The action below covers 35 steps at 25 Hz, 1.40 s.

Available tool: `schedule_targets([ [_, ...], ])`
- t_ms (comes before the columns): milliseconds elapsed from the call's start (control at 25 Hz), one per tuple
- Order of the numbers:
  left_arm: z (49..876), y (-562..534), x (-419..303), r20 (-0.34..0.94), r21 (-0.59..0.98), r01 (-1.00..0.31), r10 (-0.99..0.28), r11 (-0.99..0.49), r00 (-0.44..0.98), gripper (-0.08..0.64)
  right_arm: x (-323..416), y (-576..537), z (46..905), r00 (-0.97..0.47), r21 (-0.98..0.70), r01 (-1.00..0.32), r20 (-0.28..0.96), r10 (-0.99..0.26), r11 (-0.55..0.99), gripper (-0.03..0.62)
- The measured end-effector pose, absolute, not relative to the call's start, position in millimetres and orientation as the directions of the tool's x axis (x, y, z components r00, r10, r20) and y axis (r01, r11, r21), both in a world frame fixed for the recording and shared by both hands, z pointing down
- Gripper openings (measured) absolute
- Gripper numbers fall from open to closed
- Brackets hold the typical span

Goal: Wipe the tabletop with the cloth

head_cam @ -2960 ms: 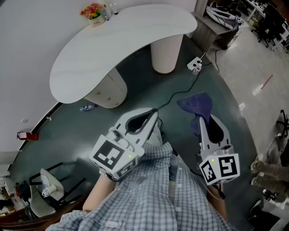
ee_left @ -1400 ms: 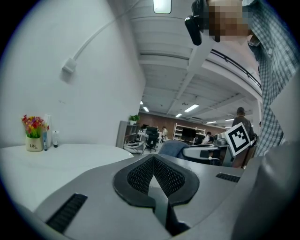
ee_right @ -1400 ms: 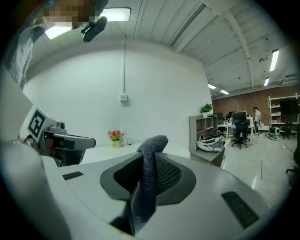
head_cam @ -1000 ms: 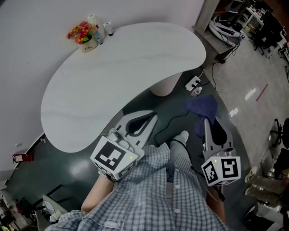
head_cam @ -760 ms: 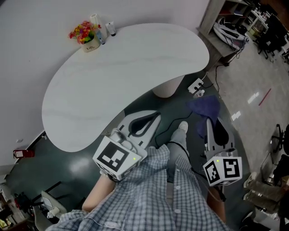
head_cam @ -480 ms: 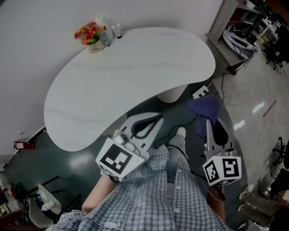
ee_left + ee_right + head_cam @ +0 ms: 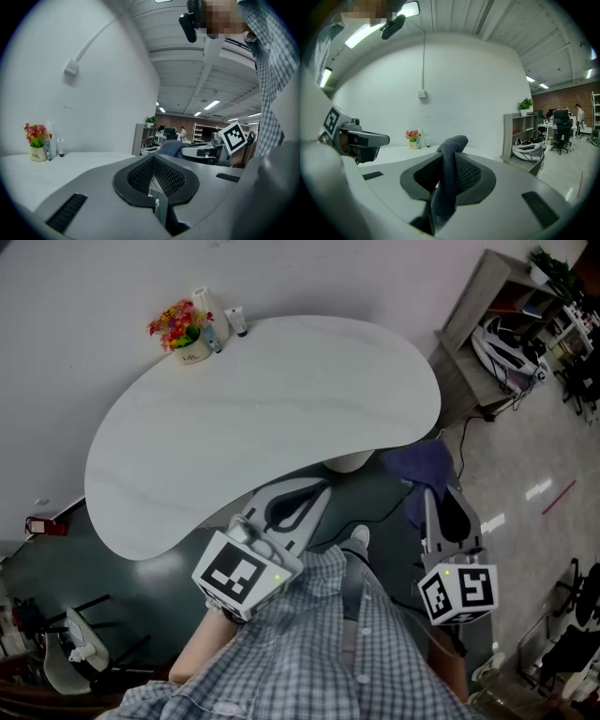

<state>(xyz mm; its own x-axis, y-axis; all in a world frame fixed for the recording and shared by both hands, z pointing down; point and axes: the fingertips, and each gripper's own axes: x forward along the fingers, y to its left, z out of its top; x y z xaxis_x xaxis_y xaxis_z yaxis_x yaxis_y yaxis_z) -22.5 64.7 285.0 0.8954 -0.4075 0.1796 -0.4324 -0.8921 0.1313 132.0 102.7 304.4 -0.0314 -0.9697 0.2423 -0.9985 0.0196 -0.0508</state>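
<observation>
A white kidney-shaped tabletop fills the upper middle of the head view. My right gripper is shut on a dark blue cloth, which hangs just off the table's right near edge; in the right gripper view the cloth stands pinched between the jaws. My left gripper is shut with nothing in it, its tip at the table's near edge. In the left gripper view its jaws meet at a point with the tabletop beyond.
A small pot of flowers and two small bottles stand at the table's far left edge by the wall. A shelf unit stands at the right. A cable lies on the dark floor.
The view has come closer to the table: the tabletop now reaches both gripper tips. The cloth stays in the right gripper and both grippers keep their state.
</observation>
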Motion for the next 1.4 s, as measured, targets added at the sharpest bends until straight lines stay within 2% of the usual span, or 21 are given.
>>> schedule_targets([
  [840, 294, 8, 76, 0.229, 0.154, -0.641, -0.604, -0.752, 0.763, 0.006, 292, 10, 357, -0.106, -0.013, -0.994, 0.348, -0.931, 0.108, 0.063],
  [1400, 300, -7, 98, 0.265, 0.119, -0.734, -0.691, -0.669, 0.672, 0.006, 368, -68, 402, -0.136, 0.005, -0.989, 0.402, -0.906, 0.151, 0.063],
])
